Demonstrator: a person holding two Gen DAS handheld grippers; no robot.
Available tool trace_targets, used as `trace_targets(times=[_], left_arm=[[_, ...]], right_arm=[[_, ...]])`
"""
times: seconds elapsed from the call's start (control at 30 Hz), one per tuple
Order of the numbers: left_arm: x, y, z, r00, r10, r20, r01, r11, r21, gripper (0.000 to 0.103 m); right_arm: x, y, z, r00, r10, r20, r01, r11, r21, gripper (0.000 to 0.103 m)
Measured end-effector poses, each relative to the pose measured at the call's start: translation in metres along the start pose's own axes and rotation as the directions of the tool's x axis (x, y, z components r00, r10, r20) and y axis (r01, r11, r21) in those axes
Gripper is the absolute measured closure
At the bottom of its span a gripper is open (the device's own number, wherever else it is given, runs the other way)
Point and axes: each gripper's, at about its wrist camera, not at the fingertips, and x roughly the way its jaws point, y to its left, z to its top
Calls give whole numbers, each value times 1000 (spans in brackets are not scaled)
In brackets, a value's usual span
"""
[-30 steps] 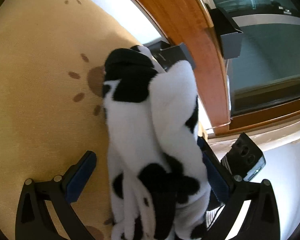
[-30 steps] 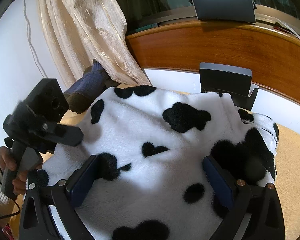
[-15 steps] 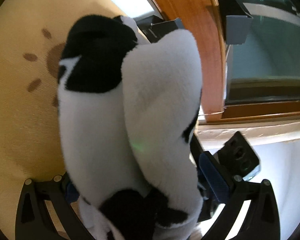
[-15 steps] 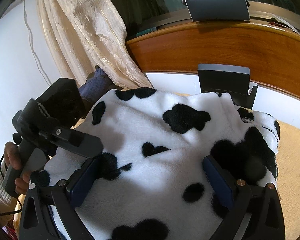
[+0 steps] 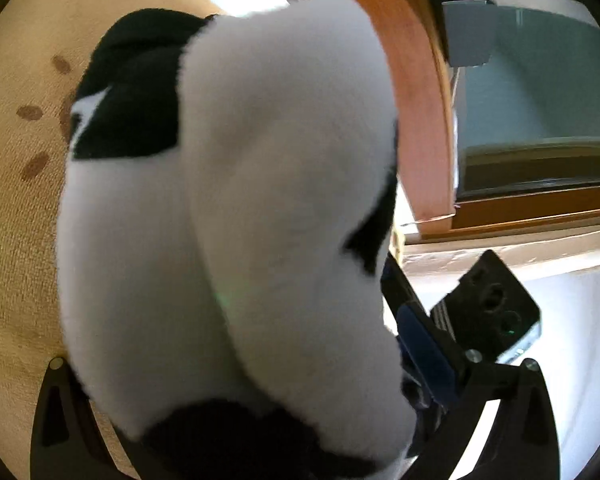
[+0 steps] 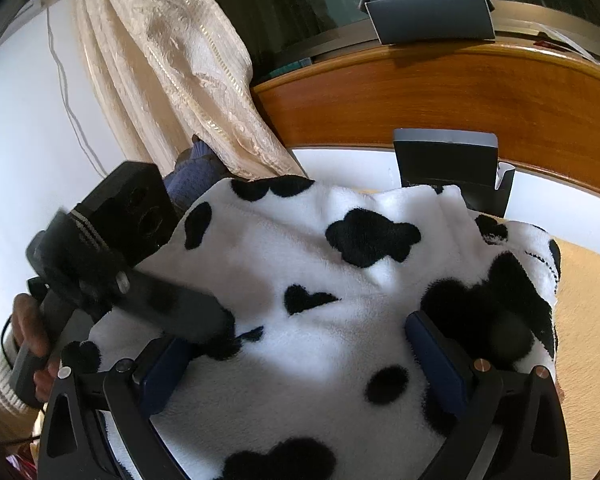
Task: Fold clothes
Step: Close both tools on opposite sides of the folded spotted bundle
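A white fleece garment with black cow patches (image 6: 340,280) lies bunched on a tan mat (image 5: 16,208). In the left wrist view the fleece (image 5: 228,216) fills the frame and sits between the wide-apart fingers of my left gripper (image 5: 292,340). Its left finger is hidden behind the fabric; the right blue pad (image 5: 424,344) shows. In the right wrist view my right gripper (image 6: 300,368) stands open, and the fleece spreads between its blue pads (image 6: 436,360). There the left gripper (image 6: 172,304) reaches onto the fleece's left edge.
A curved wooden board (image 6: 460,96) runs behind the mat, with grey holders (image 6: 444,160) on it. A cream lace curtain (image 6: 172,68) hangs at left over a blue knit item (image 6: 192,180). A hand (image 6: 28,332) in a ribbed cuff holds the left gripper.
My left gripper has pushed forward into the fleece, which now fills its view and hides its left finger. In the right wrist view it has come in over the fleece's left edge. The right gripper holds still.
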Motion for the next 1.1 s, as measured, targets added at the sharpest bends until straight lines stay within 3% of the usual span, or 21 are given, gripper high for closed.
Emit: trace_targets(times=[0.17,0.3,0.37,0.43,0.5,0.63,0.9,1.1], left_arm=[[-4,6,2,1000,7,-4,-7,1000,-10,7],[-10,19,3,1000,-4,-4,4,1000,-12,24],[-12,24,4,1000,-19,-6,19,1000,-13,29],[-13,26,3,1000,-20,-6,20,1000,-5,30],[-14,26,4,1000,-21,-9,21,1000,2,30],[-17,32,6,999,-37,-18,37,999,2,32],[-20,37,8,999,-50,-23,50,999,-3,32],[-23,40,8,998,-62,-27,63,998,27,34]], right_arm=[[-8,2,4,999,23,-28,-23,1000,-3,0],[-36,11,1,998,65,0,-65,997,-32,1],[-65,0,-1,990,122,69,-125,991,43,1],[-99,-30,-2,979,109,175,-141,973,182,1],[-119,-66,-6,974,56,220,-133,927,352,1],[-130,-104,-17,984,-34,173,-59,860,507,1],[-97,-116,-34,981,142,135,-196,730,654,1],[-78,-107,-38,983,167,78,-177,737,652,1]])
